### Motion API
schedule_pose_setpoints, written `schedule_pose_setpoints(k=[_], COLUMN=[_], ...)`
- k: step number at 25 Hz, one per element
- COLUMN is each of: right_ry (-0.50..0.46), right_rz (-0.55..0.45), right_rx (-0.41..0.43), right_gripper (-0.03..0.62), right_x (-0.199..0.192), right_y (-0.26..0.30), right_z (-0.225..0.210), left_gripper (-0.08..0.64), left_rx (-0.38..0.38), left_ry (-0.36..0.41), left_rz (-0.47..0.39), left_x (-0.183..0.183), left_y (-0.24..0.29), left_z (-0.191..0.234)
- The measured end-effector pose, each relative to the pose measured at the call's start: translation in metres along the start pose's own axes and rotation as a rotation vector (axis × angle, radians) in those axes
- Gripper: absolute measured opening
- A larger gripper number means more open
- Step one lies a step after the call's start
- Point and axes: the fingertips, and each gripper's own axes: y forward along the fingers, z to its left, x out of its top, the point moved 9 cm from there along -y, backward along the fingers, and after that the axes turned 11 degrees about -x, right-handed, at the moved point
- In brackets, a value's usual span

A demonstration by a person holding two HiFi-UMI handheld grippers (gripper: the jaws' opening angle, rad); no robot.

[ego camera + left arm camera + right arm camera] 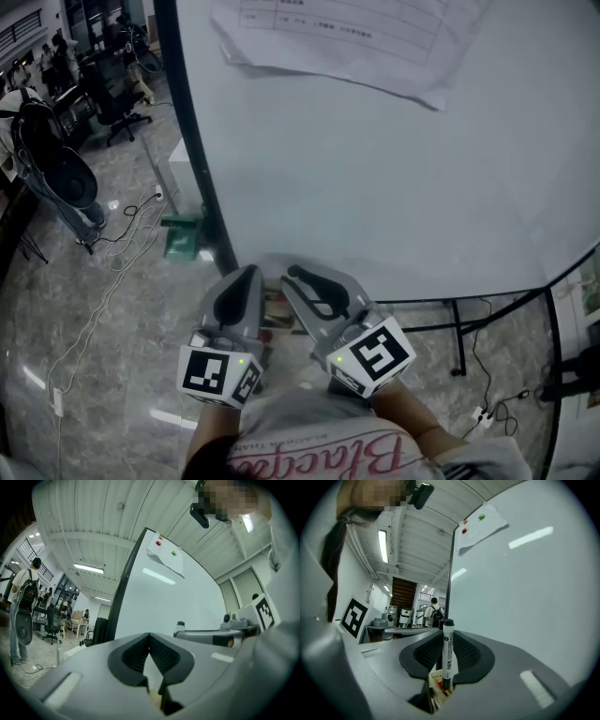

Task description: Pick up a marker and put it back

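Observation:
A white marker with a black cap (447, 654) stands upright between the jaws of my right gripper (448, 637), which is shut on its barrel. In the left gripper view the same marker (180, 626) shows from the side, sticking up from the right gripper (213, 636). My left gripper (149, 638) is shut with nothing between its pads. In the head view both grippers, left (247, 278) and right (293, 276), are held close together at the lower edge of the whiteboard (375, 178). A small box with red-tipped things (436, 686) lies just beneath the jaws.
A sheet of paper (347, 37) hangs high on the board, held by small magnets (464, 530). The board's black frame (192, 141) runs down the left side. Cables (122, 244) lie on the tiled floor; people and office chairs (117, 103) are far left.

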Motion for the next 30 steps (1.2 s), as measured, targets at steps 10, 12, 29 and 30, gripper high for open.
schedule_pose_setpoints(k=[10,12,29,30], right_ry=[0.252,0.273,0.112,0.116], right_rz=[0.33,0.365,0.349,0.319], right_rx=[0.058,0.054,-0.128,-0.137], right_gripper=[0.071,0.071,0.19,0.189], right_x=[-0.081,-0.092,-0.088,-0.082], right_y=[0.026,0.027,0.006,0.004], right_z=[0.003,0.004,-0.016,-0.019], left_gripper=[0.0,0.0,0.0,0.0], left_rx=[0.023,0.022,0.008,0.009], left_ry=[-0.014,-0.011,-0.013,-0.014], left_rz=[0.025,0.032,0.054,0.055], left_x=[-0.006,-0.008,-0.016,-0.017], left_y=[-0.01,-0.01,-0.006,-0.007], left_z=[0.009,0.008,0.004,0.004])
